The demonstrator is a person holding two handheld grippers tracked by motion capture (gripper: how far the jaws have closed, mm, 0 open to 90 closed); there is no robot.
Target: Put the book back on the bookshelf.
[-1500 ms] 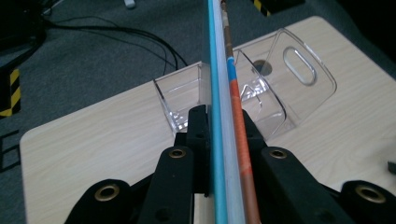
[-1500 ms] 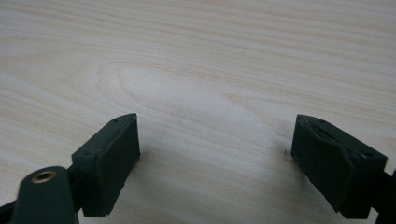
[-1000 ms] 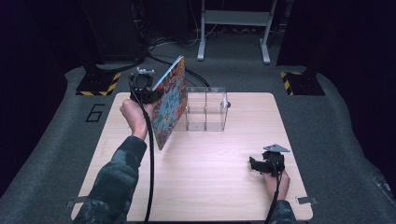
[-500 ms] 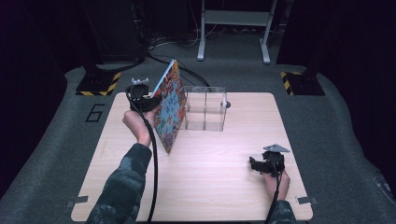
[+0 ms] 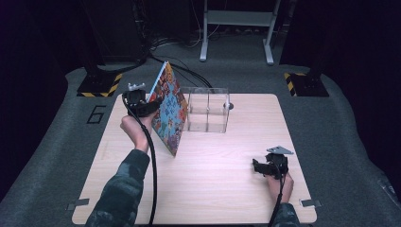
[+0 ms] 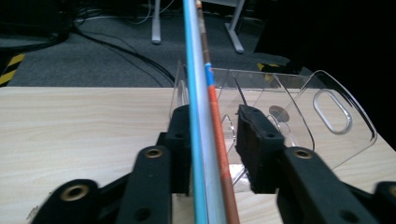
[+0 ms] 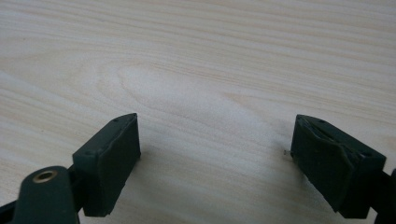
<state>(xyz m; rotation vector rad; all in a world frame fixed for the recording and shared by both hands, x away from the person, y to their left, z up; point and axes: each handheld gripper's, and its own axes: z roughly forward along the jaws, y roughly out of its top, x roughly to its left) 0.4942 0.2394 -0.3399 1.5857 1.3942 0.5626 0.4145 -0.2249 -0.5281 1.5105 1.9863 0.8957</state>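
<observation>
A thin book with a colourful patterned cover (image 5: 171, 113) stands on its lower edge on the wooden table (image 5: 213, 189), tilted beside a clear plastic rack (image 5: 208, 111). My left gripper (image 5: 152, 102) is at the book's left side. In the left gripper view the book's edge (image 6: 201, 93) runs up between the jaws of the left gripper (image 6: 212, 116). They have just been opening: one pad lies against the book, the other stands off it with a gap. My right gripper (image 5: 265, 166) rests low at the table's front right, open over bare wood (image 7: 215, 135).
The rack (image 6: 327, 112) has clear dividers and an oval handle cut-out. Behind the table are a metal stand (image 5: 236, 28), cables on the grey floor (image 5: 189, 71) and yellow-black striped bases (image 5: 101, 85).
My left hand has brought the book down and in towards the rack, and the jaws have loosened around it. The right gripper has stayed where it was.
</observation>
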